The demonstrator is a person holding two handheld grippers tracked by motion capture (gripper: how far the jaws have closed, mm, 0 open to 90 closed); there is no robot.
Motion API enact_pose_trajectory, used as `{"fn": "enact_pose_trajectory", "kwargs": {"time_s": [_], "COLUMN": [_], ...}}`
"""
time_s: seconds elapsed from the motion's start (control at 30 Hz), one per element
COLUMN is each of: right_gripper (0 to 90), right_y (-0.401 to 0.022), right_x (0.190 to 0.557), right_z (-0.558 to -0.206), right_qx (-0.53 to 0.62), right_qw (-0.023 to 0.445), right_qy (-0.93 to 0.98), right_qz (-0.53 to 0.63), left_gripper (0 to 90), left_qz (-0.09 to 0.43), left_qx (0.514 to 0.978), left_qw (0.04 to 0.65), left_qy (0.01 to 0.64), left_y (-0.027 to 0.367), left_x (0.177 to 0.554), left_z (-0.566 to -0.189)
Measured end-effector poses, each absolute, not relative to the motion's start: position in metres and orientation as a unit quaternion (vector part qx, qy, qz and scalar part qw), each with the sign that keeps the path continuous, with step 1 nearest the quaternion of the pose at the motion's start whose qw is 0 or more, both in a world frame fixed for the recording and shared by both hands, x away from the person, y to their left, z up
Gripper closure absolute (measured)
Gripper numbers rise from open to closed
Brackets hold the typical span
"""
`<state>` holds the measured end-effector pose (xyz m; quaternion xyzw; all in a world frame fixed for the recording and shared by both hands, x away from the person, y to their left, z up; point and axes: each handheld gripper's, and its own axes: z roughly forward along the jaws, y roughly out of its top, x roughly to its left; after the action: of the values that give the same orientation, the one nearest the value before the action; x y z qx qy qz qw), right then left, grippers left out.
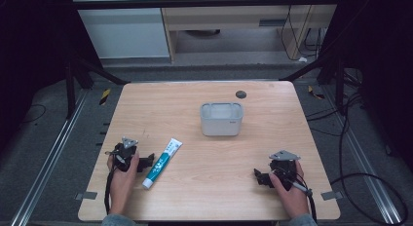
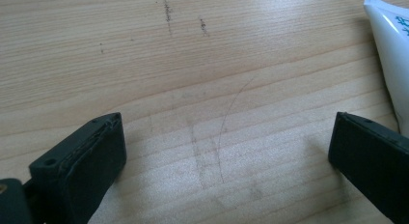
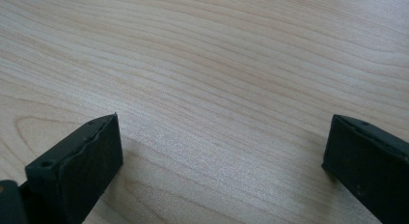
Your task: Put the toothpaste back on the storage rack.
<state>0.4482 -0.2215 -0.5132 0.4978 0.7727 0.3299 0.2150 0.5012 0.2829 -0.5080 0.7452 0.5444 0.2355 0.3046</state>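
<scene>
White-and-teal soft plastic toothpaste tube [image 1: 162, 163] flat on bench, 3 o'clock of left gripper [image 1: 147, 162]. Light, squashy, slippery; grip mid-body. Both jaws wide, empty.

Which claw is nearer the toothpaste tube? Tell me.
Left. The left claw sits right beside the toothpaste tube, jaws open; the right claw rests far across the table.

black grippers, grey plates, trailing cables
</scene>
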Motion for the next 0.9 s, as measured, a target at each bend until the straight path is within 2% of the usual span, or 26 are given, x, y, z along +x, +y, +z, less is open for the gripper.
{"fn": "enact_pose_trajectory", "kwargs": {"time_s": [0.4,0.5,0.63,0.8,0.9], "right_gripper": [0.3,0.3,0.3,0.4,0.3], "right_y": [-0.222,-0.222,-0.221,-0.221,-0.221], "right_x": [0.449,0.448,0.448,0.448,0.448], "right_z": [-0.513,-0.513,-0.513,-0.513,-0.513], "right_qx": [0.495,0.495,0.498,0.498,0.498], "right_qw": [0.214,0.213,0.214,0.214,0.214], "right_qy": [0.775,0.775,0.773,0.772,0.773], "right_qz": [0.330,0.330,0.330,0.330,0.330], "left_gripper": [0.0,4.2,3.8,3.3,3.6], "left_qz": [0.227,0.220,0.248,0.265,0.247], "left_qx": [0.754,0.746,0.736,0.749,0.754], "left_qw": [0.313,0.327,0.322,0.307,0.313], "left_qy": [0.531,0.537,0.541,0.524,0.522], "left_y": [0.286,0.290,0.294,0.298,0.296], "left_x": [0.500,0.498,0.493,0.485,0.480], "left_z": [-0.507,-0.503,-0.487,-0.458,-0.440]}}
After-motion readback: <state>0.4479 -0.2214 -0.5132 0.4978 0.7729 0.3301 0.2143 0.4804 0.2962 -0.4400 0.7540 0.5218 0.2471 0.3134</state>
